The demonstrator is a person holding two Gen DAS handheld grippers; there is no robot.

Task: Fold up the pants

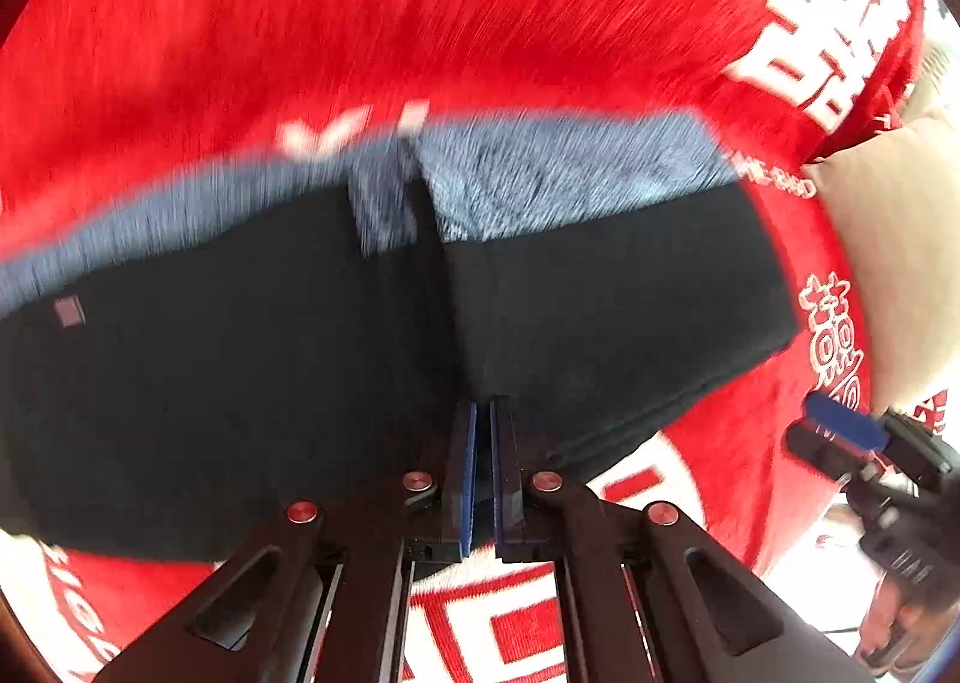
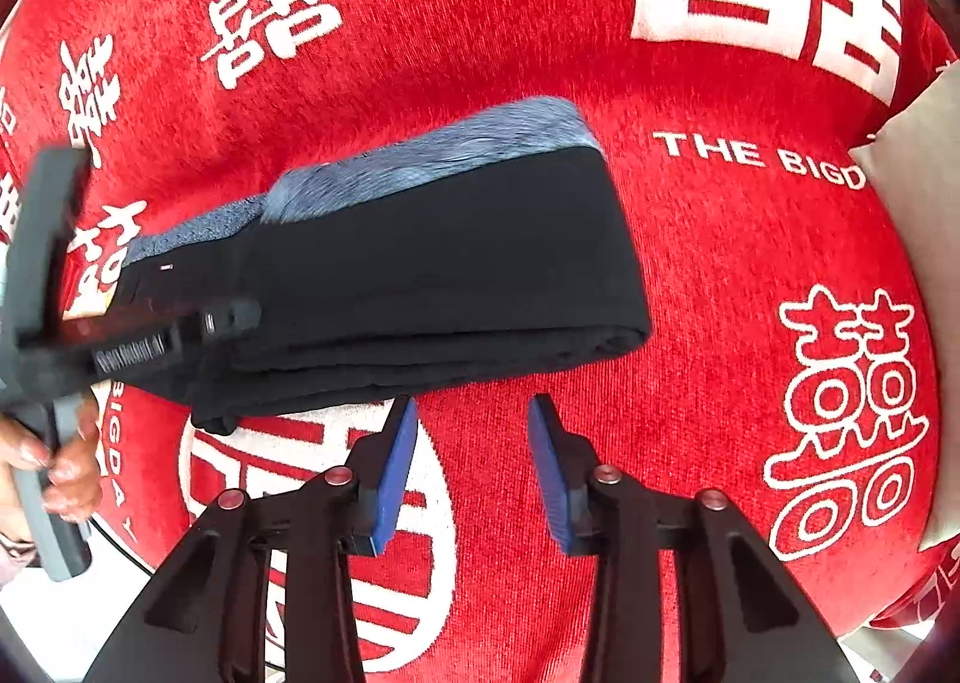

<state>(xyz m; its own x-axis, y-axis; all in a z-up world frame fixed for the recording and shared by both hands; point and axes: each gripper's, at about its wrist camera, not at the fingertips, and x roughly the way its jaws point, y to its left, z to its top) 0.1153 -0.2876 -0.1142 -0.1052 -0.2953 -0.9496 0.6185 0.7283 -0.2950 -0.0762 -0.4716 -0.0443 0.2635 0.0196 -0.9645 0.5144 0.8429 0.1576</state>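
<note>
Lying folded into a compact stack on the red cloth (image 2: 480, 23), the pants (image 2: 432, 275) are resting just ahead of the wide-open right hand-held gripper (image 2: 471, 443), while the left hand-held gripper (image 1: 483, 443) is pinching their near edge, suggesting folding is nearly complete.

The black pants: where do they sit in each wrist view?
Left wrist view: the black pants fill the middle and left, right ahead of the left gripper.
Right wrist view: the pants lie folded across the centre-left, beyond the open right gripper.
Shared landmark: the grey-blue lining strip along the pants' far edge, on the red cloth.
</note>
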